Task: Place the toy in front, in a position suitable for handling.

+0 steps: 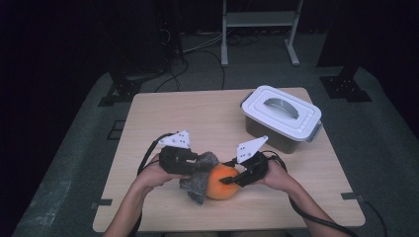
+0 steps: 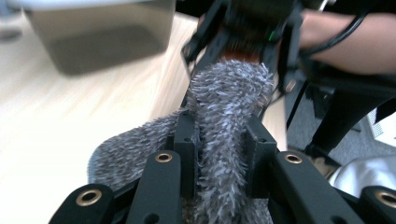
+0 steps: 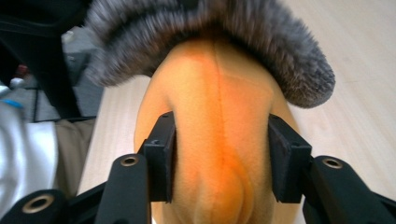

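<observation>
An orange plush ball (image 1: 221, 181) lies near the table's front edge, with a grey fuzzy cloth (image 1: 200, 174) draped against its left side. My left gripper (image 1: 193, 163) is shut on the cloth (image 2: 224, 121), which bunches between its pads and reaches over to the ball. From the right, my right gripper (image 1: 228, 178) holds the orange ball (image 3: 219, 140); its pads press into both sides of the soft ball. In the right gripper view the grey cloth (image 3: 243, 42) wraps over the ball's far end.
A grey lidded box (image 1: 280, 118) with a handle stands at the back right of the wooden table (image 1: 168, 113). A white metal frame (image 1: 259, 24) and cables sit on the floor beyond the table.
</observation>
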The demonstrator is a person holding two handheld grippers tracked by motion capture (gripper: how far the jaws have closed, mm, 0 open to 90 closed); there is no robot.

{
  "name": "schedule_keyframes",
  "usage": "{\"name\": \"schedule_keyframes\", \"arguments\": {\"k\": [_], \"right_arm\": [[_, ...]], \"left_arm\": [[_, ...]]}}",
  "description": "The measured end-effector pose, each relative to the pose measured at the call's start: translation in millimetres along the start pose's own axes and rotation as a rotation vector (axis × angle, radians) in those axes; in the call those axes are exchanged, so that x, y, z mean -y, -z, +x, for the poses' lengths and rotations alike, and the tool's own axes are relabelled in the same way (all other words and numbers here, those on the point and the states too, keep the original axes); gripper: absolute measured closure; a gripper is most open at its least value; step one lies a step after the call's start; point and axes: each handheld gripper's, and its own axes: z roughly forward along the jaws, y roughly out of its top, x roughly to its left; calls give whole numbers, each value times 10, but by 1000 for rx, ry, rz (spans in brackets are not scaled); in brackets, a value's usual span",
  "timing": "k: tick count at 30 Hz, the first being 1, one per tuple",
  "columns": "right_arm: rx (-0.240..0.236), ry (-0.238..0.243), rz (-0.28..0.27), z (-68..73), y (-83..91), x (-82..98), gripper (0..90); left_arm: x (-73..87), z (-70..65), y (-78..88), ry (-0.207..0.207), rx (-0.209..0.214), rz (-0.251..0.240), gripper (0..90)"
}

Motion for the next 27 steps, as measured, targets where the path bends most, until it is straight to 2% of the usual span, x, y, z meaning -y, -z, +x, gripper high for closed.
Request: {"name": "schedule_keyframes", "arguments": {"k": [2, 5, 8, 12, 16, 18, 20, 21, 23, 27], "right_arm": [[2, 6, 16, -19, 30, 26, 490], [-6, 10, 26, -33, 92, 112, 485], [4, -3, 24, -44, 176, 201, 480], [29, -39, 13, -63, 314, 384, 475], [45, -68, 11, -73, 391, 503, 453], [62, -87, 25, -67, 413, 516, 392], [78, -143, 47, -56, 437, 507, 313], [90, -154, 62, -35, 454, 499, 293], [128, -145, 83, 35, 495, 474, 269], [170, -145, 92, 165, 550, 420, 238]], "left_arm": [[51, 24, -52, 22, 22, -25, 716], [40, 29, -85, 24, 28, -36, 715], [5, 40, -111, 22, 21, -25, 713], [22, 43, -209, 14, 16, 27, 713], [12, 37, -328, 22, 41, 18, 713], [-21, 22, -383, 18, 41, 23, 713], [-62, 12, -429, 16, 40, 28, 713], [-71, 12, -441, 14, 41, 29, 713], [-87, 7, -468, 15, 40, 30, 714], [-113, -16, -526, 19, 46, 24, 714]]}}
